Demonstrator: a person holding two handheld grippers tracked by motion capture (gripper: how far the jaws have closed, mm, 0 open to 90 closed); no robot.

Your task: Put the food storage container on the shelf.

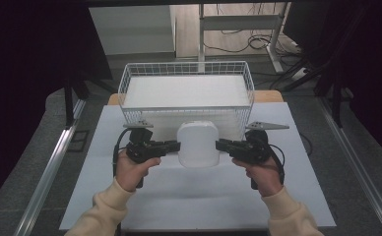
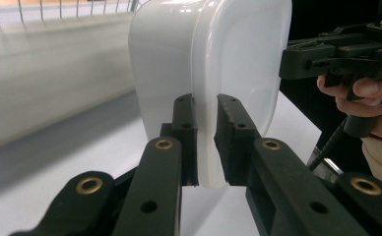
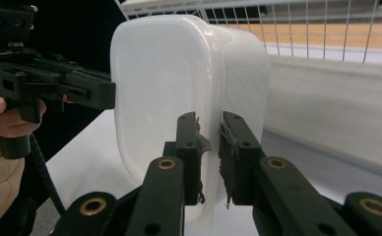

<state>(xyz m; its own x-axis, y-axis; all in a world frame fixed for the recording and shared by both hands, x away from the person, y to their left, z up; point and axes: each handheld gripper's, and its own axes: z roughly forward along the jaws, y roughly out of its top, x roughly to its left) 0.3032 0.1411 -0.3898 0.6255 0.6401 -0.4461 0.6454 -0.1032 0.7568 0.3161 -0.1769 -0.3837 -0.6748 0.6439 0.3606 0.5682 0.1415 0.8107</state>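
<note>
Two hands at the near edge of the white-covered bench, each holding a black gripper. The left gripper bites the left rim of the white rounded plastic container, its fingers clamped across that thin edge. The right gripper does the same on the opposite rim, fingers pinched tight. The container sits between them, just before the white wire basket farther back.

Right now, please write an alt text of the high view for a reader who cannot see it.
A white plastic container is held between a left hand-held gripper and a right hand-held gripper, each clamped on one side. Behind it, an empty white wire basket stands on the white table.
</note>
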